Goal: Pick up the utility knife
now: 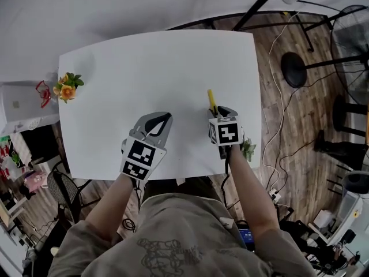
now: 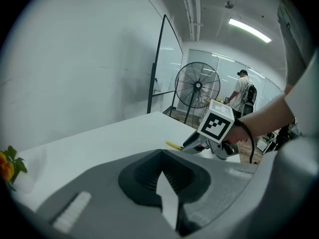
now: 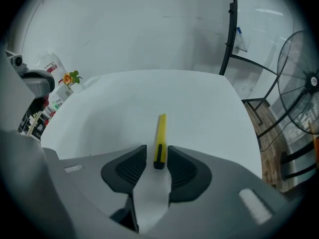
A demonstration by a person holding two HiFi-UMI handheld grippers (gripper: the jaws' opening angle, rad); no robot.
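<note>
A yellow utility knife [image 1: 212,101] with a black near end lies on the white table [image 1: 144,68], toward its right side. My right gripper [image 1: 219,112] points steeply down over that end. In the right gripper view the knife [image 3: 160,133] lies lengthwise between the two dark pads [image 3: 130,169], with a thin gap on each side, so the right gripper [image 3: 157,151] is open around it. My left gripper [image 1: 167,117] hovers to the knife's left, its tips together and nothing in them. The left gripper view shows its closed tips [image 2: 162,153] and the knife [image 2: 173,145] beyond.
Orange flowers [image 1: 67,87] stand at the table's far left edge and a small green plant [image 1: 248,149] at its near right corner. A floor fan [image 1: 349,39], stands and cables crowd the wooden floor to the right. A person [image 2: 244,91] stands far off.
</note>
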